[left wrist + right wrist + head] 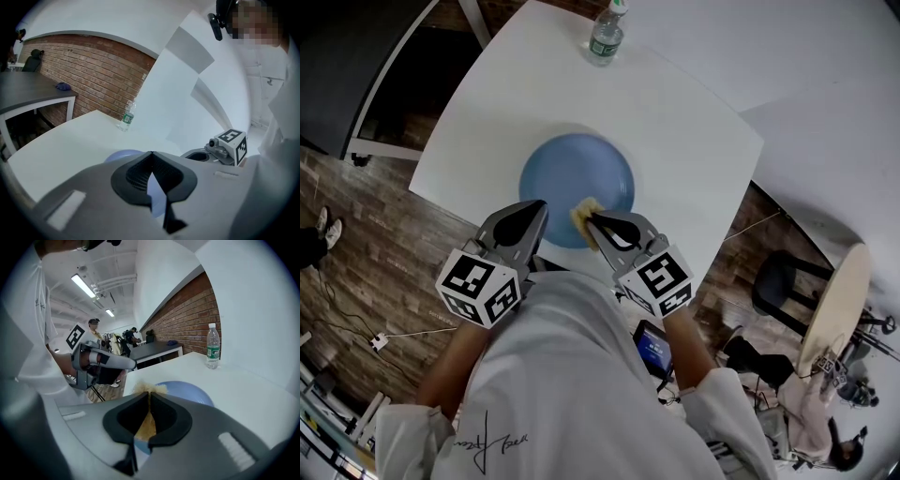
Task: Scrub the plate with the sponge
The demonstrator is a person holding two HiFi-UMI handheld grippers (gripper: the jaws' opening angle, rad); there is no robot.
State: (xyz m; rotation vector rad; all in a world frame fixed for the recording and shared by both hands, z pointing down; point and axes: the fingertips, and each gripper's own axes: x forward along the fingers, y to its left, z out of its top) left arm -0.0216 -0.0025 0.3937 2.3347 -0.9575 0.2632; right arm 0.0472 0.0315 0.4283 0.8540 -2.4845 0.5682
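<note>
A blue plate lies in the middle of the white table. My right gripper is shut on a yellow sponge, which rests on the plate's near rim. In the right gripper view the sponge sticks out past the closed jaws, over the plate. My left gripper is shut and holds nothing, its tips at the plate's near-left edge. In the left gripper view, part of the plate shows past the jaws.
A water bottle stands at the table's far edge, well behind the plate. Wooden floor lies left of the table. To the right are a black stool and a round wooden table. People stand far off in the right gripper view.
</note>
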